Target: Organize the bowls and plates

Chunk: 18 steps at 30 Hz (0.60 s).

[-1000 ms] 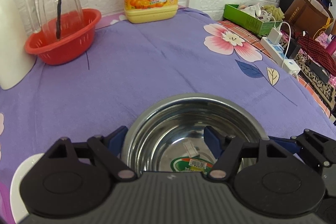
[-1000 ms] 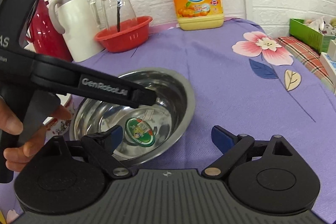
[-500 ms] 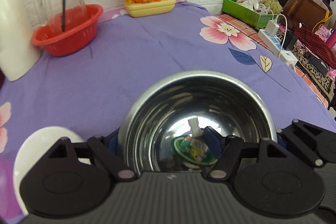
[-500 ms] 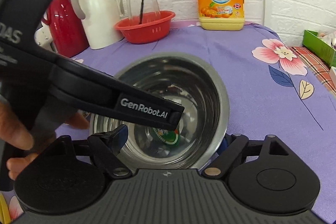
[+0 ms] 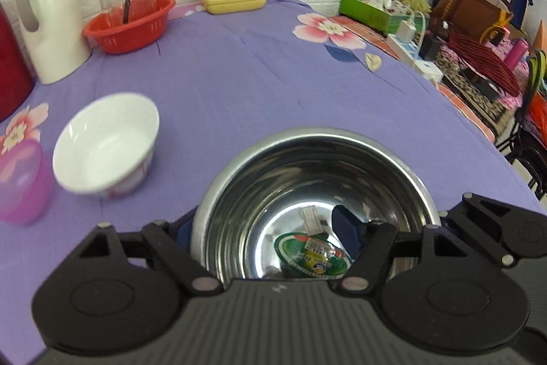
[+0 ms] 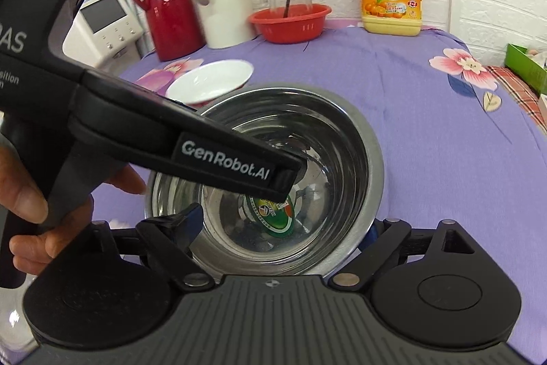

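A shiny metal bowl [image 5: 318, 194] is held up over the purple tabletop [image 5: 239, 84]. Its rim is pinched by the left tool [image 5: 265, 230], one finger inside and one outside. It is gripped by the right tool [image 6: 283, 224] the same way. A white bowl [image 5: 106, 142] sits near its left side.
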Available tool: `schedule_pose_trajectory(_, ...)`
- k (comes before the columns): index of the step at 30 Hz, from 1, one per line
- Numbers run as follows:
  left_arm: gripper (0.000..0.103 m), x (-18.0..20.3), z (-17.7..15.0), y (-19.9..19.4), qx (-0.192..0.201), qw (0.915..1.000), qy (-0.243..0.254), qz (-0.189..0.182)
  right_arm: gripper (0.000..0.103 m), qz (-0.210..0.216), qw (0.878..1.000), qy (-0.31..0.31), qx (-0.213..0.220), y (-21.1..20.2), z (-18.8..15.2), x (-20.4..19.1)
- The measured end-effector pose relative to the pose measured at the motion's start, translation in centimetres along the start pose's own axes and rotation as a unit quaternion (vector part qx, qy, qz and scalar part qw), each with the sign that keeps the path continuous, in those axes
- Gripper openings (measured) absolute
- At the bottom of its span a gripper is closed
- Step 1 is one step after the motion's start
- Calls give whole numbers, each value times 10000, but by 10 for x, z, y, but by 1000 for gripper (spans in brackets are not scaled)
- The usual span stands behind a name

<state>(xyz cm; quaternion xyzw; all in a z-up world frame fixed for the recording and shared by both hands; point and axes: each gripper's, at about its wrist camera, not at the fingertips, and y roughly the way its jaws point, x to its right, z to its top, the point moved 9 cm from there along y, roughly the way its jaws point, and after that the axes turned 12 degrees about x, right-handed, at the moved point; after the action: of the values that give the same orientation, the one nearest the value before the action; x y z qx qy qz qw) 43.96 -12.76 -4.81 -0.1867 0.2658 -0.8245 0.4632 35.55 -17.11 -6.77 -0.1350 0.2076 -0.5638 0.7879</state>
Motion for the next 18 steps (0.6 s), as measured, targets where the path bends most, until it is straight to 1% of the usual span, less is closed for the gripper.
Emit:
schedule_pose_trajectory(4, 71, 11, -28, -22, -37, 10000, -17, -53, 103, 44, 10000, -51, -50, -22, -20, -14)
schedule_pose_trajectory(8, 71, 16, -49, -35, -63, 10000, 22, -47, 103, 88, 9999, -72, -107, -33, -36, -25)
schedule_pose_trajectory(12, 71, 17, -61, -35, -93, 9999, -37, -67, 103, 94, 9998, -10, -153, -34, -45, -29)
schedule_pose_trajectory(15, 71, 17, -68, -33, -124, 9997, -127, -149, 103, 126, 9996, 18, -240, -31, -51, -30)
schedule_pose_trajectory(18, 72, 15, -67, -41, 10, 9997, -122, -191, 103, 114, 9998, 59, -151, -37, -49, -27)
